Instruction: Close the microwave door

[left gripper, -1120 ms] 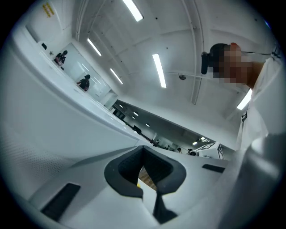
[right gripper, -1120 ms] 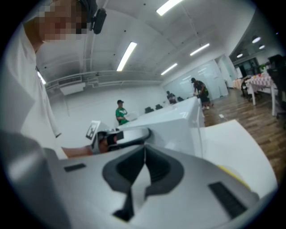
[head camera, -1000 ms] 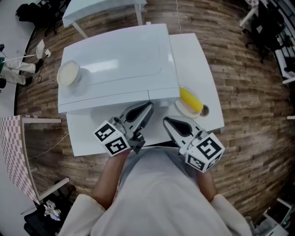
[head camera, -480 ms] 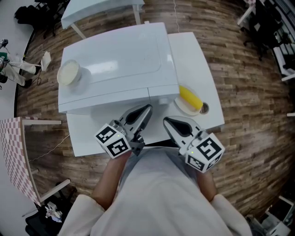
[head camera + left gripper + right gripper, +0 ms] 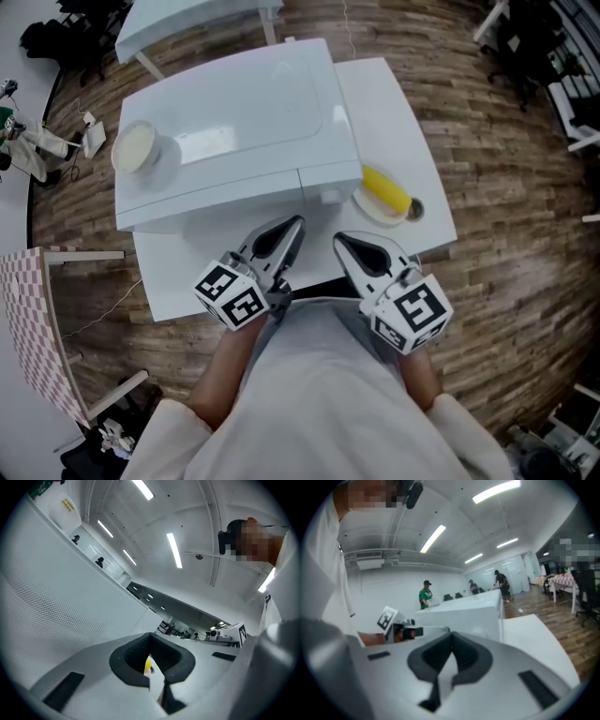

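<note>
Head view: white microwave (image 5: 234,112) on a white table (image 5: 412,141), its door (image 5: 216,204) facing the person, seemingly flush already. Left gripper (image 5: 294,227) and right gripper (image 5: 343,244) just before it, touching nothing.

Left gripper view: jaws pressed together, empty, perforated door panel close by.

Right gripper view: jaws likewise together, empty.

Probably a stiff, light hinged panel; push flat near the free edge.

A white, boxy microwave (image 5: 234,122) sits on a white worktop (image 5: 398,122) in the upper centre of the frame, its perforated door (image 5: 51,620) flush with the front, apparently shut.
</note>
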Demonstrator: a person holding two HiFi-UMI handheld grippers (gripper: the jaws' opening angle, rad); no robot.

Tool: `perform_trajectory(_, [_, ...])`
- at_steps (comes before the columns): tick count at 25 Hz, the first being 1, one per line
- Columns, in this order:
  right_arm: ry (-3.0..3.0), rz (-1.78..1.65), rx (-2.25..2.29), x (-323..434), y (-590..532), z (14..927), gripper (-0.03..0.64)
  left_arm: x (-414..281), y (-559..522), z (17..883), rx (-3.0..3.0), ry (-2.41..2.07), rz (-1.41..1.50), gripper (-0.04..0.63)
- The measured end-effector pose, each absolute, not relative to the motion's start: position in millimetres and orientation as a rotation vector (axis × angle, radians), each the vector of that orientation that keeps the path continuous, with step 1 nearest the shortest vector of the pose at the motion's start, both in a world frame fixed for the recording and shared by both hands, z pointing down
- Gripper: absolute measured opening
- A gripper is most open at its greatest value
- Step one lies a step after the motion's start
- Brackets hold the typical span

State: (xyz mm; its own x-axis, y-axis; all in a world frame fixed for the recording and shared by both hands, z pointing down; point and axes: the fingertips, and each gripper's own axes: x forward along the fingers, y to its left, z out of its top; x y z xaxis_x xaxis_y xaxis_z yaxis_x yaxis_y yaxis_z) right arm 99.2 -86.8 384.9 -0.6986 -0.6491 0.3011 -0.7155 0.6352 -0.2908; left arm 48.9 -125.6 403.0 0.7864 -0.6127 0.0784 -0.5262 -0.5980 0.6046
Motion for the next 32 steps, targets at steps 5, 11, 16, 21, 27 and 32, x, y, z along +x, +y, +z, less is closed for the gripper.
perform_trajectory(5, [-2.681,0.567,1.227,87,-88,370,0.023,32,-120,391,2.363,-0.918,-0.146,0.017])
perform_trajectory(11, [-2.659,0.566,1.270,54,-73,364,0.023,3,-102,371,2.413,-0.992,-0.099,0.017])
perform_trajectory(16, [-2.657,0.540,1.320,36,-62,356,0.023,-13,-86,361,2.525,-1.064,-0.017,0.017])
perform_trajectory(21, [-2.635,0.496,1.386,26,-50,350,0.023,-23,-68,355,2.589,-1.067,0.018,0.017])
perform_trajectory(27, [-2.611,0.461,1.455,15,-26,345,0.023,-41,-50,352,2.581,-1.066,0.005,0.017])
perform_trajectory(32, [-2.581,0.463,1.517,8,-7,345,0.023,-50,-31,352,2.588,-1.042,0.013,0.017])
